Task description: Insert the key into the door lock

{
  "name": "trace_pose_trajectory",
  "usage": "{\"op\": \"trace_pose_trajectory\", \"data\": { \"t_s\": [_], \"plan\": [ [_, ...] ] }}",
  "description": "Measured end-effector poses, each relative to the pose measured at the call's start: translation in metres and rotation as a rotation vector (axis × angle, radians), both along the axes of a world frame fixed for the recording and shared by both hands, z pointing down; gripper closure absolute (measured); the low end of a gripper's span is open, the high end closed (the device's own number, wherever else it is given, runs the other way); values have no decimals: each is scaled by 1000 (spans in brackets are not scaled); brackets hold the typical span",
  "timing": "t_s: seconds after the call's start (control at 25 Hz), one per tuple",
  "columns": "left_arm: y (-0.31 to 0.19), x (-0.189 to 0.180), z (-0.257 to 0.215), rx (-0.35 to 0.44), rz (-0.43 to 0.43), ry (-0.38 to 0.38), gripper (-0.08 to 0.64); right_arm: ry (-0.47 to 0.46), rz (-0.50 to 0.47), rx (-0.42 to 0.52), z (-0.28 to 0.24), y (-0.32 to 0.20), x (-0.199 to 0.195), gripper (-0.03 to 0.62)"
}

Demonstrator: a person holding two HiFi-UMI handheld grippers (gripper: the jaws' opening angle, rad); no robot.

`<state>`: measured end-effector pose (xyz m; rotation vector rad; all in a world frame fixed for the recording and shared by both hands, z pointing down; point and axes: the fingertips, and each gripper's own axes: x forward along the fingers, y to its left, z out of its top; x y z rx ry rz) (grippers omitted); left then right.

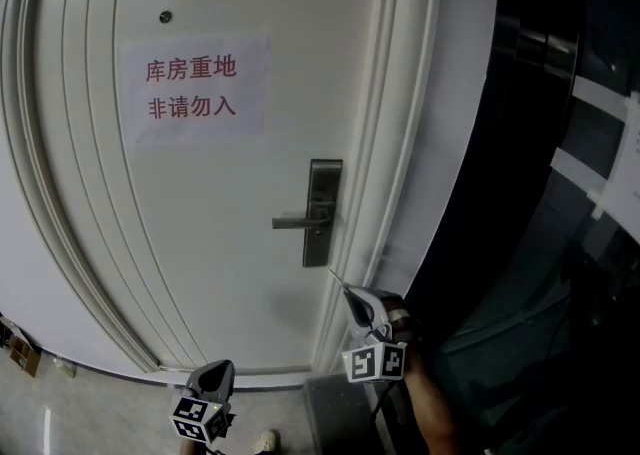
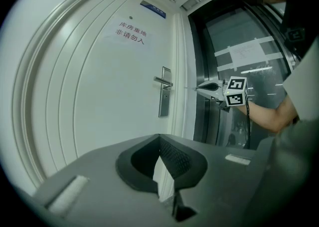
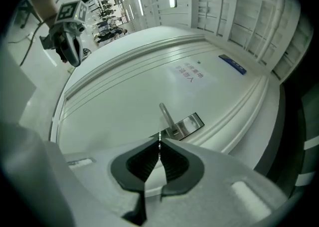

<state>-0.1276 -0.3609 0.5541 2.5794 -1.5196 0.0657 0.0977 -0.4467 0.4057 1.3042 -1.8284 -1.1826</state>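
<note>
A metal lock plate [image 1: 322, 205] with a lever handle [image 1: 295, 223] sits on the white door [image 1: 220, 243]. My right gripper [image 1: 352, 295] hovers below and right of the plate, shut on a thin key [image 1: 337, 276] whose tip points up toward it. In the right gripper view the key [image 3: 159, 137] sticks out of the closed tips [image 3: 159, 146], short of the lock plate [image 3: 192, 123]. The left gripper view shows the right gripper [image 2: 204, 88] level with the lock plate [image 2: 164, 99]. My left gripper [image 1: 215, 375] stays low before the door, shut and holding nothing [image 2: 159, 138].
A paper sign [image 1: 195, 88] with red characters hangs above the lock, and a peephole [image 1: 165, 16] sits higher. The white door frame [image 1: 400, 143] borders a dark glass panel [image 1: 540, 193] on the right. A dark mat [image 1: 335, 413] and a shoe [image 1: 265, 438] are below.
</note>
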Motion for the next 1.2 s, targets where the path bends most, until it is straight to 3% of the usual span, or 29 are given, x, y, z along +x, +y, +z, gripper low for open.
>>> {"op": "trace_pose_trajectory", "data": {
  "t_s": [0.48,0.96,1.2],
  "plan": [
    [-16,-7,5,-19,6,0,558,201,114,-16,25,-88,3,581],
    [-25,-11,10,-33,10,2,558,267,135,-14,32,-127,-3,581],
    [-27,-15,14,-40,6,5,558,257,151,-18,26,-133,-3,581]
  ]
}}
